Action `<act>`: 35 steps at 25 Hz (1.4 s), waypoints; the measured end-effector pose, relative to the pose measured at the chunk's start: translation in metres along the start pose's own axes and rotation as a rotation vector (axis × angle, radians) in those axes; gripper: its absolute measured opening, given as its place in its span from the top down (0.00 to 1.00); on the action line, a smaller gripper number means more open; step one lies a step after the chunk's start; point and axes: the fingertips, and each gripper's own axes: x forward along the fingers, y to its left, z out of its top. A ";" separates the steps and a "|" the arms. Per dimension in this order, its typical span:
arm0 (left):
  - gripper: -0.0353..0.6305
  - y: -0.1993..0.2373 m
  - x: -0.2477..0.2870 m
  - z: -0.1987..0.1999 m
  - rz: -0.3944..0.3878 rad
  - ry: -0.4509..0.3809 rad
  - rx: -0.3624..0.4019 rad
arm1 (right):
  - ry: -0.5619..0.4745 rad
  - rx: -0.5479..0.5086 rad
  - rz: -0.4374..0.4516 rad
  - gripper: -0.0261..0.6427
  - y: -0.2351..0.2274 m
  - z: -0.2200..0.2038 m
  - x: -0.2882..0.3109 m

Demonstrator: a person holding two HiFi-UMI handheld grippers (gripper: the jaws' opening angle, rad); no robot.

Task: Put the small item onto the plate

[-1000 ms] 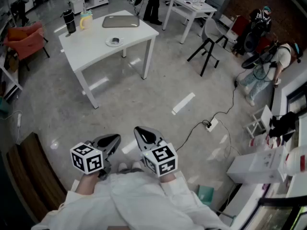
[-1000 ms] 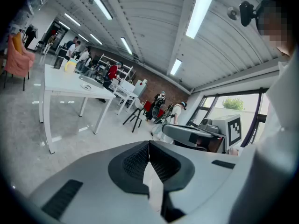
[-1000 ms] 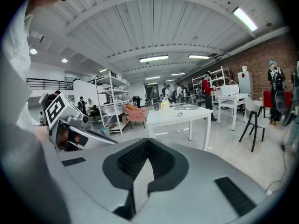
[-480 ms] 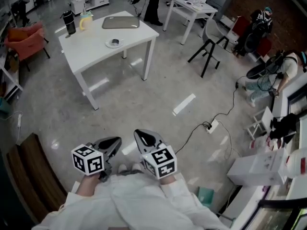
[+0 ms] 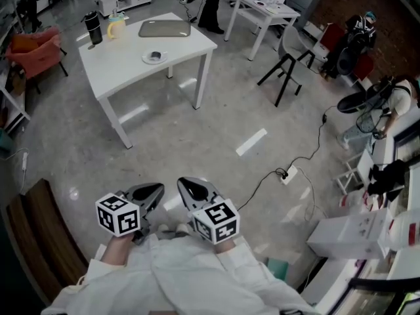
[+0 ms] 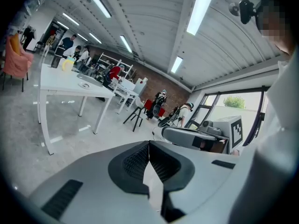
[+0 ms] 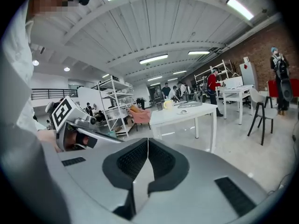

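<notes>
the person is standing on the open floor (image 5: 197, 136), well apart from the white table (image 5: 125, 61), and is holding both tools low and close to the body, side by side, pointing slightly downward toward the table. the left gripper (image 6: 149, 146) is keeping its fingers together with nothing between them, and the right gripper (image 7: 148, 143) is doing the same, pads meeting and empty. judged from this, neither one is carrying anything because the pick has not begun; the closed, tucked-in pose suits walking up, not reaching.

the plate (image 5: 146, 59) is sitting near the table's near edge, toward its right corner. a small dark item (image 5: 156, 55) is showing at the plate's middle, seemingly resting on it, though it is too small to tell for sure. a grey tray (image 5: 164, 29) is lying by the far right corner, and a dark flask (image 5: 92, 27) and a yellow cup (image 5: 117, 27) are standing together near the far left corner.

the next move is likely closing the gap to the table before any fingers need opening.
</notes>
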 end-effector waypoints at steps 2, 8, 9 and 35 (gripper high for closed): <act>0.93 0.000 0.006 -0.006 0.003 0.002 -0.019 | 0.008 0.006 0.012 0.94 -0.002 -0.005 0.000; 0.93 -0.001 0.021 -0.026 0.008 0.020 -0.076 | 0.055 0.017 0.040 0.94 -0.007 -0.024 -0.002; 0.93 -0.001 0.023 -0.028 0.007 0.022 -0.082 | 0.059 0.017 0.041 0.94 -0.007 -0.027 -0.001; 0.93 0.160 0.096 0.136 -0.035 0.047 -0.011 | -0.030 -0.023 -0.042 0.94 -0.117 0.098 0.187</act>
